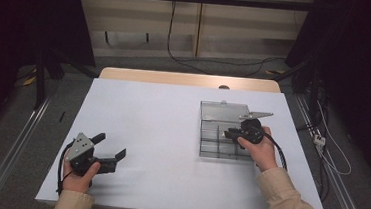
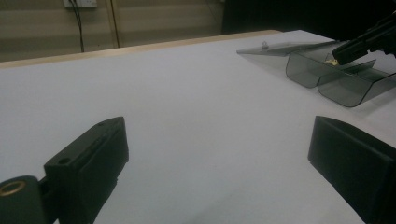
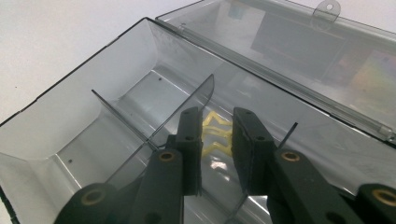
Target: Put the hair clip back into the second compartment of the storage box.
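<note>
Box (image 1: 219, 137) lies open near table's right edge, right tool (image 3: 215, 140) inside.

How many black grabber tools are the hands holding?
2. The left gripper sits low on the table's left side, jaws wide apart. The right gripper reaches into the clear box on the right.

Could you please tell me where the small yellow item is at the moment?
The yellow zigzag piece lies inside the clear compartment box on the table's right side, between the right gripper's narrowly parted jaws, beside a divider.
</note>
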`<state>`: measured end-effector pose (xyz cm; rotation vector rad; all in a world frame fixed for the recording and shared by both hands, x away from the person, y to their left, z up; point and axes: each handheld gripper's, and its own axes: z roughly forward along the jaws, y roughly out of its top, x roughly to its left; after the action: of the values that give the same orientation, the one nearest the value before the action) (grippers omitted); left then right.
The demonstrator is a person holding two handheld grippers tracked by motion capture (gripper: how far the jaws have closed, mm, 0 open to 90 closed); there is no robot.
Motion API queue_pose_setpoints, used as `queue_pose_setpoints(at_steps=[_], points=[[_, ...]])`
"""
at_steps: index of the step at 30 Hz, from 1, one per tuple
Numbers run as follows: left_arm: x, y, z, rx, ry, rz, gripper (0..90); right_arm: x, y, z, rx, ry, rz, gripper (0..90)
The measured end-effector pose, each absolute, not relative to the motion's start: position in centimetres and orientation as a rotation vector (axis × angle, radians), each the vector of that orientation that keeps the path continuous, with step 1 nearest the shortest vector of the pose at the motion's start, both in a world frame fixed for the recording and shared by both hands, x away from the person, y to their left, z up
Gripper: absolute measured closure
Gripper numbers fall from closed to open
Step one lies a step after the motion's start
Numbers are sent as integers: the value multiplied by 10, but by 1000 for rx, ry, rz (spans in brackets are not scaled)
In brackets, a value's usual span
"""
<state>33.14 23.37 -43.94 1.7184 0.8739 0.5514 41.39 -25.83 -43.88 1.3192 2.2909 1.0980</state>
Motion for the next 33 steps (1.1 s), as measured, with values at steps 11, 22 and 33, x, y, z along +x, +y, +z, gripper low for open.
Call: queue_pose_setpoints(at_steps=[11, 22, 33], points=[[331, 234, -439, 1718, 874, 551, 49, 414, -258, -440, 1337, 2289, 1097, 733], [331, 234, -439, 1718, 874, 551, 49, 413, -257, -440, 1322, 2283, 1109, 635], [331, 232, -439, 1718, 869, 548, 49, 406, -255, -432, 1315, 2267, 1124, 371]])
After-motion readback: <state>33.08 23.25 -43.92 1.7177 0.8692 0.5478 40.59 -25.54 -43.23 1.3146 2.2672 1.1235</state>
